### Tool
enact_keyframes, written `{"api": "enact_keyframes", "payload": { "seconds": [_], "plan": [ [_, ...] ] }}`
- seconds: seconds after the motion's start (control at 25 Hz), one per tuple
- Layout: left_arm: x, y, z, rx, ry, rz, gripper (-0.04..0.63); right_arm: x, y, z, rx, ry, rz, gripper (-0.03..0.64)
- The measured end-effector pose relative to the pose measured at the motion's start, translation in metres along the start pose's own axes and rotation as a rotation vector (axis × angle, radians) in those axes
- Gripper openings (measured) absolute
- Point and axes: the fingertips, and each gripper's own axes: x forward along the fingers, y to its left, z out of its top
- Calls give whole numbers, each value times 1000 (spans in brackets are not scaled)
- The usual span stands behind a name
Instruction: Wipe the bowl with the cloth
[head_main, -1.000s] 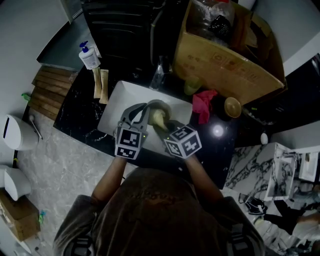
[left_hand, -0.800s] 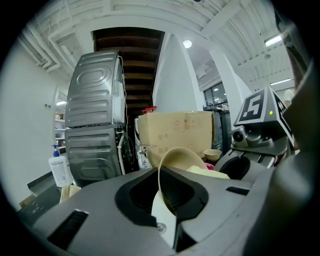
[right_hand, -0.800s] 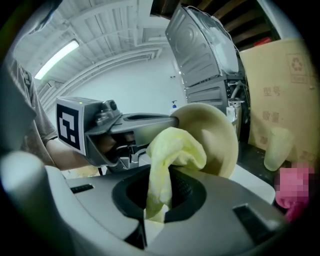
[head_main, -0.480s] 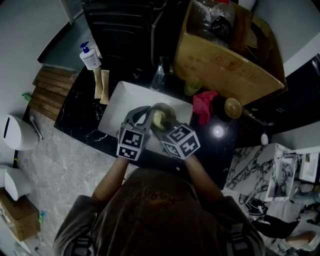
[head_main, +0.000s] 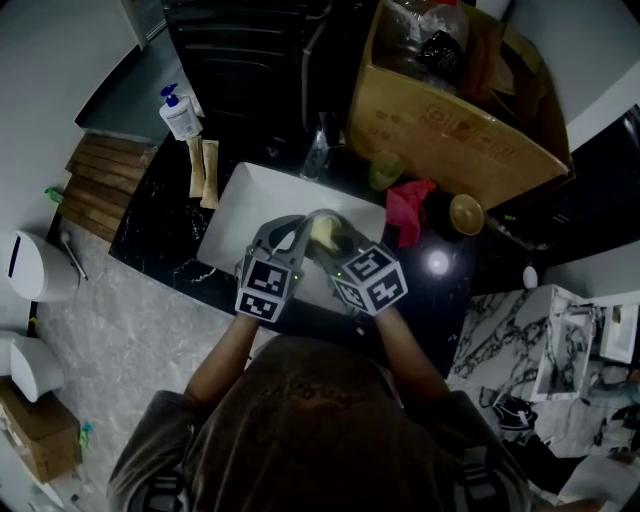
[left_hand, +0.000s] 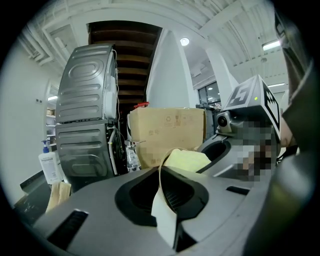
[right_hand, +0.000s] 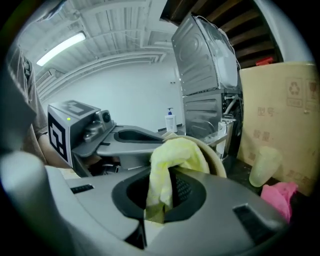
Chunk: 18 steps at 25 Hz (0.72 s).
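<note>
Bowl (head_main: 318, 222): pale, turned on edge, held over the white sink (head_main: 232, 196), between the two grippers.
Left gripper (left_hand: 167, 194): jaws closed on the bowl's thin rim, which runs up through the gap.
Cloth (right_hand: 172, 161): yellow, bunched, pressed against the inside of the bowl.
Right gripper (right_hand: 164, 195): jaws clamped on the cloth, a fold of which hangs down between them; the bowl's beige rim curves just behind it.
Black counter (head_main: 165, 225): surrounds the sink.
Pump bottle (head_main: 178, 112): upright at the counter's far left corner.
Pink rag (head_main: 407, 210), green cup (head_main: 385, 170), small golden dish (head_main: 465, 213): right of the sink.
Cardboard box (head_main: 450, 115): open, behind these.
</note>
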Motion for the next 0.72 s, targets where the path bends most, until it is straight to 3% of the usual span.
{"api": "enact_keyframes", "payload": {
  "seconds": [0.32, 0.72],
  "plan": [
    [-1, -6, -2, -6, -5, 4, 32, -12, -19, 19, 34, -111, -91, 28],
    [-4, -2, 5, 1, -24, 30, 33, -20, -39, 1, 18, -28, -255, 28]
  ]
}}
